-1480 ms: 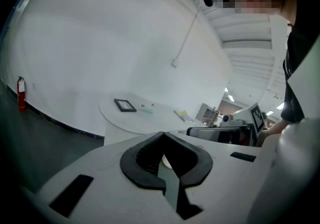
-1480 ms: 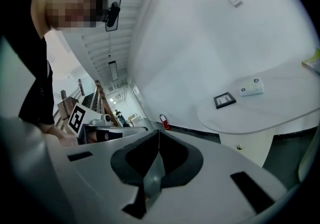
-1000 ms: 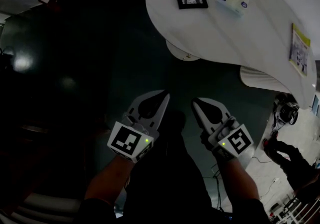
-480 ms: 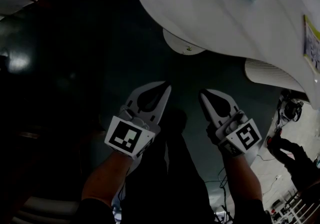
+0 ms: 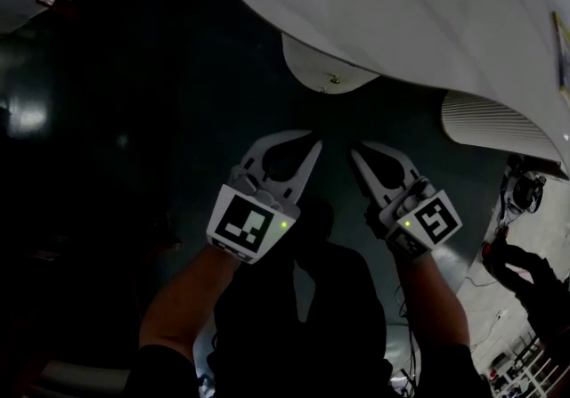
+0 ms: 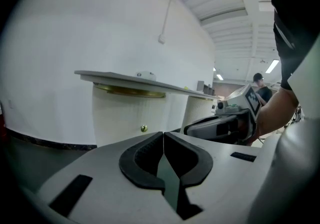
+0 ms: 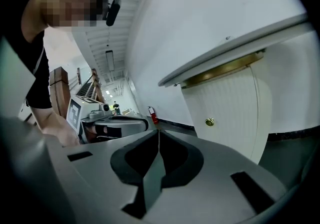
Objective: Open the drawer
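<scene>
1. Two grippers, side by side, both aimed at the same spot. The left gripper (image 5: 312, 145) has its jaws pressed together right at the tips, nothing held between them.
2. Same deal with the right gripper (image 5: 358, 154): jaws together, tip to tip, gripping nothing.
3. The drawer (image 5: 322, 62) is that curved white ribbed front tucked under the white table top (image 5: 401, 22). It sits straight ahead of both sets of tips and apart from them, so neither gripper touches it.
4. Its little brass knob (image 5: 335, 79) lines up ahead of the gap between the two grippers. In the left gripper view it's a bit left of the jaw tips and just above them. In the right gripper view it's off to the right of the tips.
5. In the head view the drawer's rounded front pokes out just past the table's edge. I honestly can't tell from these shots whether it's pulled out at all.
6. Each gripper catches the other one at its side, marker cube (image 5: 248, 225) and all.
7. Dark floor (image 5: 134, 120) lies under both tools, and another ribbed white panel (image 5: 490, 120) sits out past the right gripper's right side.
</scene>
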{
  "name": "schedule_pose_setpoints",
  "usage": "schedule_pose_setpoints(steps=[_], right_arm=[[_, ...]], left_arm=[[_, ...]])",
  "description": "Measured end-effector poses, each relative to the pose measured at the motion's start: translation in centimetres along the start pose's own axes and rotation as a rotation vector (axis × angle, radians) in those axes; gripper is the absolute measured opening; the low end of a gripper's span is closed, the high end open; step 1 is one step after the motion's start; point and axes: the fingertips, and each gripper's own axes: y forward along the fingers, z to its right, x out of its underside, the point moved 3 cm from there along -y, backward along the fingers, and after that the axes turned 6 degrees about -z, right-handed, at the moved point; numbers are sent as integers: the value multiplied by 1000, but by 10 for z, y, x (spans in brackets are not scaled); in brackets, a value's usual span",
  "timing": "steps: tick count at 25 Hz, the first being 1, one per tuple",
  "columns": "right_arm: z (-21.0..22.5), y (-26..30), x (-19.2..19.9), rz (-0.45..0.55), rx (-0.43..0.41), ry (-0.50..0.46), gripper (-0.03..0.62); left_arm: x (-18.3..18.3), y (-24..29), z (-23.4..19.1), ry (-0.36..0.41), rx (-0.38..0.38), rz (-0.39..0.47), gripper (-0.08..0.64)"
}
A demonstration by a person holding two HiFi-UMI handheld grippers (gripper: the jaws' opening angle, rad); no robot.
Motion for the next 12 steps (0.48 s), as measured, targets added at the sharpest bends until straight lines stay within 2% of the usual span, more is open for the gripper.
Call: schedule_pose_setpoints(steps=[3,10,12], right_arm=[[22,13,22,-17,12,-13,17],[73,49,62,-52,15,-55,18],[88,61,74,-58,17,-64,18]], left_arm=[[21,20,-10,-18,13,-1,12],[67,66,-41,-4,34,-16,15],[82,83,-51,-1,46,-23,56]])
